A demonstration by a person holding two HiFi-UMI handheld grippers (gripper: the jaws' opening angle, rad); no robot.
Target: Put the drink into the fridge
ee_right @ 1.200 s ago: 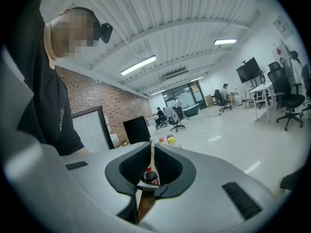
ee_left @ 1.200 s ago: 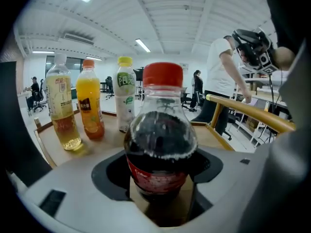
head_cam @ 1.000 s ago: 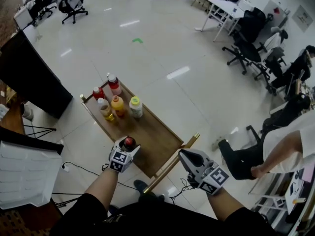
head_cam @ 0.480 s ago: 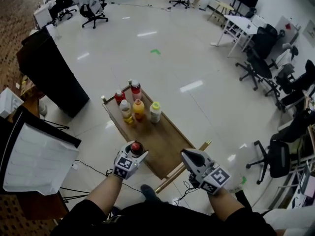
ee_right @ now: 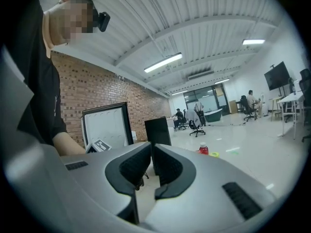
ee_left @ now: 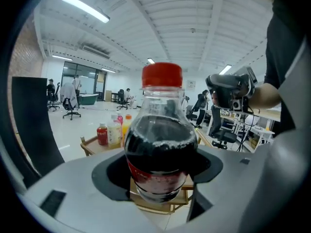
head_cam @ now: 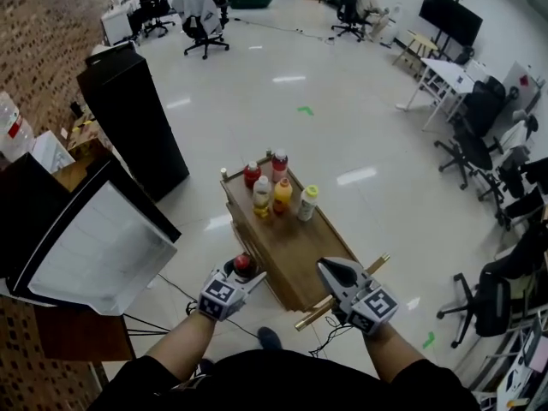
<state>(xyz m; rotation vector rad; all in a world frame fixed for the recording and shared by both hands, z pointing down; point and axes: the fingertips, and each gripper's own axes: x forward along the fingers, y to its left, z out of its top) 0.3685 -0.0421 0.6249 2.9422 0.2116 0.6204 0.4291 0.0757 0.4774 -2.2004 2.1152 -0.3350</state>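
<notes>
A cola bottle [head_cam: 242,264] with a red cap and dark drink stands upright between the jaws of my left gripper [head_cam: 243,274], which is shut on its body. In the left gripper view the bottle [ee_left: 162,144] fills the middle. It hangs over the floor just left of the wooden table [head_cam: 291,259]. My right gripper [head_cam: 330,271] floats over the table's near corner with its jaws together and nothing in them, as the right gripper view [ee_right: 152,166] also shows. An open fridge door [head_cam: 90,247] with a white inner face stands at the left.
Several other drink bottles [head_cam: 276,192] stand at the far end of the table. A tall black cabinet [head_cam: 133,118] rises behind the fridge door. A cable runs over the floor near my feet. Office chairs and desks [head_cam: 479,135] line the right side.
The view has swung left: the table now sits to the right and the white fridge door looms larger. My left gripper with the cola has come off the table's edge toward the fridge side.
</notes>
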